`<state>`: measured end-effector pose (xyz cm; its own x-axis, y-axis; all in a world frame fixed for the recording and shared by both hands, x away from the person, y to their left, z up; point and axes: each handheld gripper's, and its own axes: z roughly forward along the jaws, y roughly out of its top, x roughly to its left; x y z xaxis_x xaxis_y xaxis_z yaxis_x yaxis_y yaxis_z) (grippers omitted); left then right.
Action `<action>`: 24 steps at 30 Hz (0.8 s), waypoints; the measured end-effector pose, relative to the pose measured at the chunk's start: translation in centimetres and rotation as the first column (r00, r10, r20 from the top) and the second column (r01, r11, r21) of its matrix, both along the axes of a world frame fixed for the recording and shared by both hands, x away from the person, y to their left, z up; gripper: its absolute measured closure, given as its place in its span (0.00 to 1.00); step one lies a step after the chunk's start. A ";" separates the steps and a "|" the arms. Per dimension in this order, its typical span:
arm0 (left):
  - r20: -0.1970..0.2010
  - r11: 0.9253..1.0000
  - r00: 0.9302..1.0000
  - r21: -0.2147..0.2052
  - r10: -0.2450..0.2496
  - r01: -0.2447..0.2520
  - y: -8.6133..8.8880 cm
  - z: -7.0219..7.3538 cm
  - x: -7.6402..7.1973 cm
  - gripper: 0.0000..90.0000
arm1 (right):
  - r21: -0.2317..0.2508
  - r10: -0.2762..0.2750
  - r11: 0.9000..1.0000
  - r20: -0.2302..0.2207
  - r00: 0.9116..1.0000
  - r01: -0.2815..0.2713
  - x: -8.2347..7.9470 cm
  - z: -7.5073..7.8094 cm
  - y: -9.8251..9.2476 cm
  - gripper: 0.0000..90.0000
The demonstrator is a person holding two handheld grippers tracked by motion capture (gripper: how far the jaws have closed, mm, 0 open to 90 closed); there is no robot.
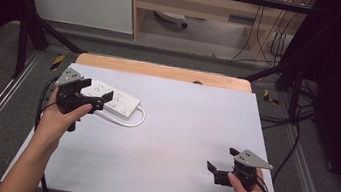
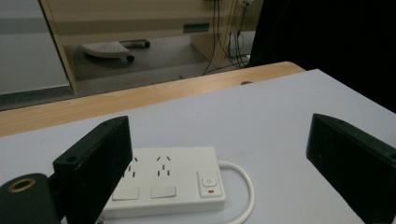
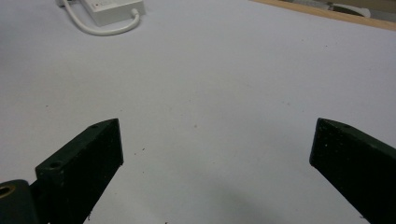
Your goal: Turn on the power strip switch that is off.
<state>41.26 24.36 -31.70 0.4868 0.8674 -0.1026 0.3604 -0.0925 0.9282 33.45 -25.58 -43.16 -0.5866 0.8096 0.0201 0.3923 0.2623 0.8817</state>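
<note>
A: Where was the left tool (image 2: 219, 163)?
B: Jaws spread wide, the white power strip (image 2: 170, 179) just ahead between them on the surface (image 1: 177, 142).
A: Advice?
B: Straddle its narrow sides squarely. The right tool (image 1: 221, 170) gaped empty, well apart.

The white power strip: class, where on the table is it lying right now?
The white power strip lies flat at the table's far left in the high view, just beyond the open left gripper.

The high view is looking forward and down over the whole desk (image 1: 167, 141). Both gripper views are sitting low and close, sharing the white power strip (image 2: 173, 179) with it
</note>
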 end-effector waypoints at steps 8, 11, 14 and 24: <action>-0.010 1.000 1.000 -0.008 0.028 -0.028 0.3 -0.1 0.5 0.15 | -0.007 0.002 1.000 -0.002 1.000 -0.002 0.0 -0.1 0.3 0.03; -0.013 0.999 0.999 -0.010 0.033 -0.033 0.5 -0.2 0.8 0.16 | -0.014 0.007 1.000 -0.004 1.000 -0.007 0.1 -0.2 0.4 0.03; -0.011 0.999 0.999 -0.013 0.038 -0.038 0.6 -0.3 1.0 0.17 | -0.017 0.009 1.000 -0.006 1.000 -0.009 0.1 -0.2 0.4 0.03; -0.015 0.999 0.999 -0.002 0.050 -0.050 0.7 0.2 2.0 0.26 | -0.012 0.006 1.000 -0.007 1.000 -0.006 0.1 -0.2 0.2 0.04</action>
<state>43.29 25.10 -31.47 0.4416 0.8902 -0.1120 0.3785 -0.0717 0.9228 33.59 -25.37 -43.32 -0.5910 0.8065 0.0141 0.3965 0.2752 0.8758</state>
